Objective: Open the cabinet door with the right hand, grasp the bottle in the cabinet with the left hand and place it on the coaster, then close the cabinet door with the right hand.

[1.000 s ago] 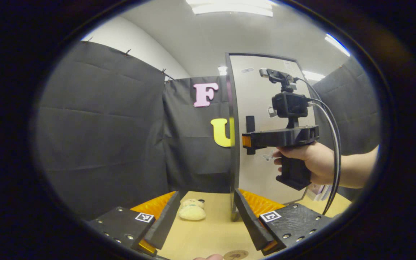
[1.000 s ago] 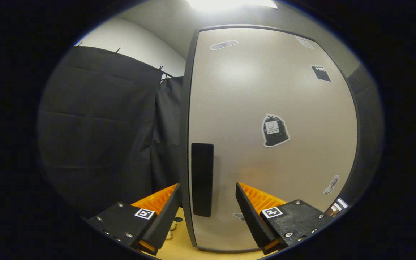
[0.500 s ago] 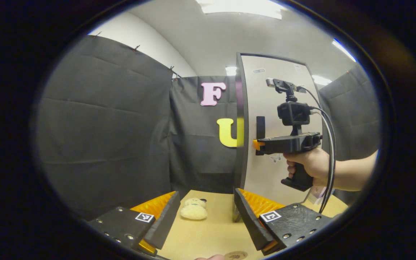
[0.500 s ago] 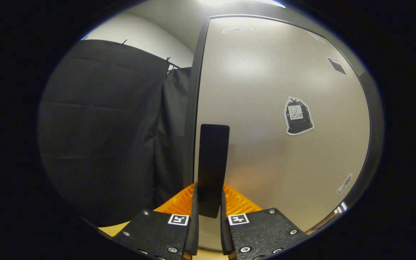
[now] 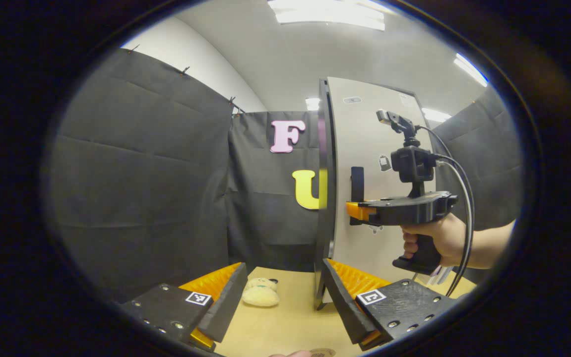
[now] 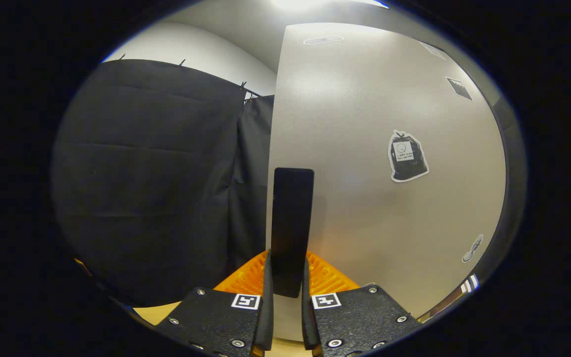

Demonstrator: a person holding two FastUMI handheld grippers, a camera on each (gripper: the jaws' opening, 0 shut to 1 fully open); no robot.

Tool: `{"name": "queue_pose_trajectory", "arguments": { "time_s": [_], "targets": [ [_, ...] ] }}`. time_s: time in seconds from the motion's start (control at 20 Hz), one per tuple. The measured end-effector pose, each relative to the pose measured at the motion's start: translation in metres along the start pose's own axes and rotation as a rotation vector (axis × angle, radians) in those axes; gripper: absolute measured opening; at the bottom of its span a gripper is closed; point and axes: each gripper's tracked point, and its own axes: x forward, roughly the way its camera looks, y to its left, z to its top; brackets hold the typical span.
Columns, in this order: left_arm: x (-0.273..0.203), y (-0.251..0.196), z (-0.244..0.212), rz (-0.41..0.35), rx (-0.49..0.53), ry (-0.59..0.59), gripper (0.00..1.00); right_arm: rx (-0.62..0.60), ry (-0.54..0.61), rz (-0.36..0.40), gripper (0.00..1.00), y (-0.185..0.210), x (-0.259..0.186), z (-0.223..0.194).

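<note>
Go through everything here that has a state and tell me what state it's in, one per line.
cabinet door: just cracked open, its edge off the frame.
door handle: upright, clamped between the right gripper's fingers.
right gripper: shut on the handle.
left gripper: open, holding nothing, above the table.
plush toy: lying on the table, untouched.

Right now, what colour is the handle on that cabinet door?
Black, a plain upright bar; the handle shows best in the right gripper view, against the pale grey door.
</note>
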Motion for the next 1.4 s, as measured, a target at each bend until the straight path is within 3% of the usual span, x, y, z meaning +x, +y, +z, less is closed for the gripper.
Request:
{"name": "queue_pose_trajectory", "arguments": {
  "time_s": [0.2,0.4,0.85,1.05,1.4],
  "targets": [
    [-0.01,-0.007,0.02,-0.017,-0.023,-0.074,0.9,0.02,0.005,0.035,0.24,-0.001,-0.008,-0.002],
    [-0.007,-0.017,0.016,-0.053,0.001,-0.063,0.9,0.023,0.029,0.076,0.23,-0.001,-0.022,-0.003],
    [-0.041,-0.046,0.041,0.037,0.026,-0.071,0.89,0.074,0.047,0.234,0.23,-0.009,-0.056,-0.005],
    [-0.064,-0.077,0.038,0.016,0.08,-0.018,0.89,0.089,0.068,0.231,0.24,-0.019,-0.069,-0.006],
    [-0.071,-0.132,0.03,-0.034,0.081,0.019,0.89,0.102,0.05,0.178,0.24,-0.039,-0.092,-0.007]
  ]
}}
